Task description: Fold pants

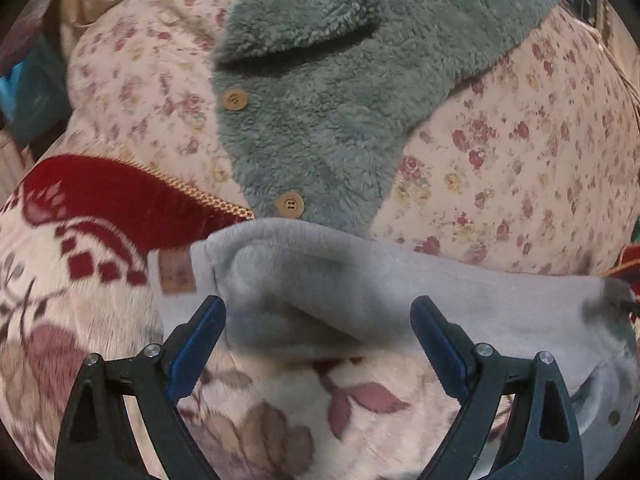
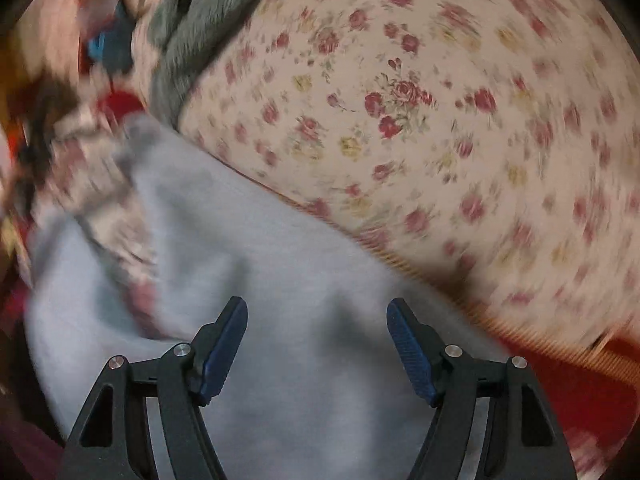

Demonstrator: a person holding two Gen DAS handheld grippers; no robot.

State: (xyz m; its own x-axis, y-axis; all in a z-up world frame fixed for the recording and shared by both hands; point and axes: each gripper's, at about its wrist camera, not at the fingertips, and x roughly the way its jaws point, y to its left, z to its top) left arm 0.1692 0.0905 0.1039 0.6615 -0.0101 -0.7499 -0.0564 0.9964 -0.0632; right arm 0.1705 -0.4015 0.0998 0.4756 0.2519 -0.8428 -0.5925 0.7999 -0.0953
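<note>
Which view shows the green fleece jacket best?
The left wrist view: the green fleece jacket lies sharp there on the flowered pillow, collar and two wooden buttons plain. The right wrist view catches only a blurred strip of it at the top left.

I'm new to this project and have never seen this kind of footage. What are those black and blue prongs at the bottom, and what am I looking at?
Those prongs are two hand-held claws; a person carries one in each hand, with a wide-angle camera on each looking along its fingers. One picture comes from the left claw, the other from the right claw. Both stand open, holding nothing. Below them lie light grey pants, partly folded, on a floral blanket. Behind are a flowered quilt and a green fleece jacket with wooden buttons.
</note>
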